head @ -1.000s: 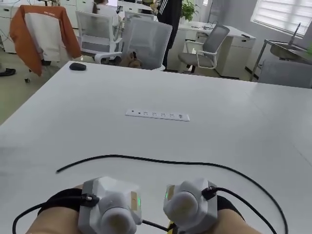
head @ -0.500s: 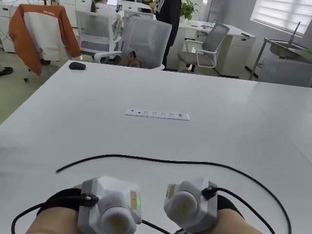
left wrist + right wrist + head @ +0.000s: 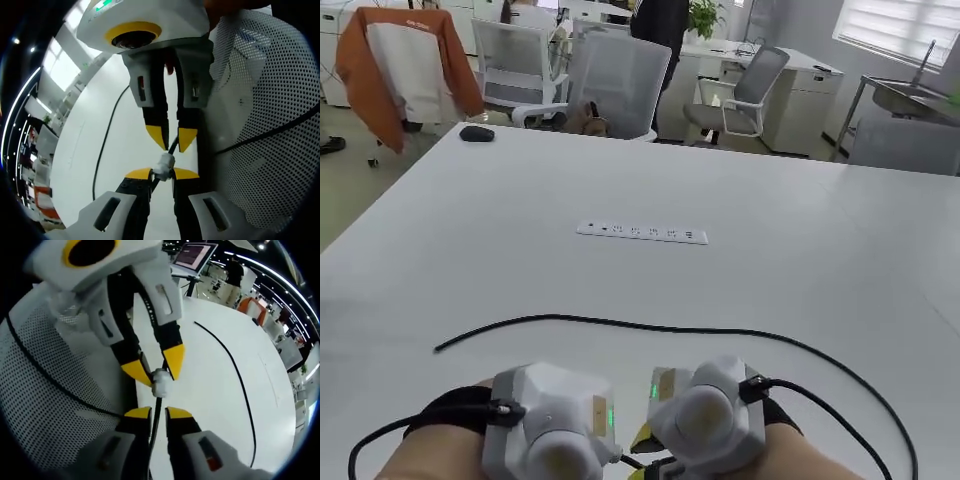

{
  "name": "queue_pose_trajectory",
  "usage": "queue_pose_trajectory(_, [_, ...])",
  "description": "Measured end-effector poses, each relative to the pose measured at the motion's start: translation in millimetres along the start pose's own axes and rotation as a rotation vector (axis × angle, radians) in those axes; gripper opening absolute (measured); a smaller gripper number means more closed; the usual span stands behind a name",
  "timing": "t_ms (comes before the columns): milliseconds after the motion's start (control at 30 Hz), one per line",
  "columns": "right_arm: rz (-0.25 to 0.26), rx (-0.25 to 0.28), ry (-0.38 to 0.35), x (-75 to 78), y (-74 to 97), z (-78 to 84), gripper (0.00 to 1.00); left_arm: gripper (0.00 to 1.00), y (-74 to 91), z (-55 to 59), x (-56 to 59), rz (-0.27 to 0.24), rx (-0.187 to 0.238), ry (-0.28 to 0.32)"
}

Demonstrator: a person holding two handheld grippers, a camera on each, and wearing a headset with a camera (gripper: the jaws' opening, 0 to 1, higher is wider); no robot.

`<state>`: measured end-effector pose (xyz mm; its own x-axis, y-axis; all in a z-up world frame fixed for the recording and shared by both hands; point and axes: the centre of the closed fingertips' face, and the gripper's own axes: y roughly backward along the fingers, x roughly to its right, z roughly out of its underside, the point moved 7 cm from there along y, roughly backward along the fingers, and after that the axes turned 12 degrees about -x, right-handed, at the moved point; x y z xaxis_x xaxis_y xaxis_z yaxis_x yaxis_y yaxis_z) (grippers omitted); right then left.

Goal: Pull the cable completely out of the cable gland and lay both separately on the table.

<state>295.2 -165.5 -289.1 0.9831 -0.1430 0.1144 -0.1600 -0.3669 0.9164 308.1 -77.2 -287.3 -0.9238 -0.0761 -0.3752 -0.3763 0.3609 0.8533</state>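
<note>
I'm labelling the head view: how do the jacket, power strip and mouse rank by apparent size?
Largest to smallest: jacket, power strip, mouse. They lie at different distances from the camera, so true sizes are unsure.

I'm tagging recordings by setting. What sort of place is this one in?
Probably an open-plan office or lab: office chairs stand behind the large white table, a power strip lies on it, and a window with blinds is at upper right.

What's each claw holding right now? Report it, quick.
Left claw: closed on the cable gland.
Right claw: closed on the cable.
</note>
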Motion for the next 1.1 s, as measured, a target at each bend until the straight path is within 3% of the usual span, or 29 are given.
queue_pose_trajectory(233, [0.001, -0.008, -0.023, -0.5, -1.3, 1.2, 0.03, 0.17, -1.9, -0.3, -1.2, 0.0, 0.004, 0.007])
queue_pose_trajectory(567, [0.049, -0.189, -0.036, 5.0, -7.8, 25.4, 0.03, 0.17, -1.8, 4.3, -5.9, -0.025, -0.016, 0.036])
queue_pose_trajectory(733, [0.051, -0.229, -0.066, 8.1, -8.4, 32.2, 0.03, 0.17, -1.9, 5.1, -6.3, -0.033, -0.023, 0.039])
queue_pose_trajectory(767, [0.051, -0.232, -0.07, 8.4, -8.3, 32.9, 0.03, 0.17, 7.1, 3.5, -1.4, -0.038, -0.022, 0.04])
queue_pose_trajectory(867, [0.045, -0.218, -0.058, 6.0, -6.3, 30.0, 0.06, 0.17, 16.5, 1.9, 0.9, -0.048, -0.023, 0.037])
queue_pose_trajectory(933, [0.064, -0.19, -0.057, 6.7, -4.8, 24.0, 0.16, 0.17, 13.0, 2.9, 1.3, -0.039, -0.022, 0.039])
queue_pose_trajectory(1033, [0.058, -0.086, -0.014, 4.5, -1.3, 8.3, 0.15, 0.17, 8.9, 4.1, 0.8, -0.037, -0.031, 0.026])
queue_pose_trajectory(1100, [0.09, -0.031, -0.017, 7.6, 3.4, 0.6, 0.14, 0.17, 9.0, 3.9, 0.0, -0.038, -0.027, 0.027])
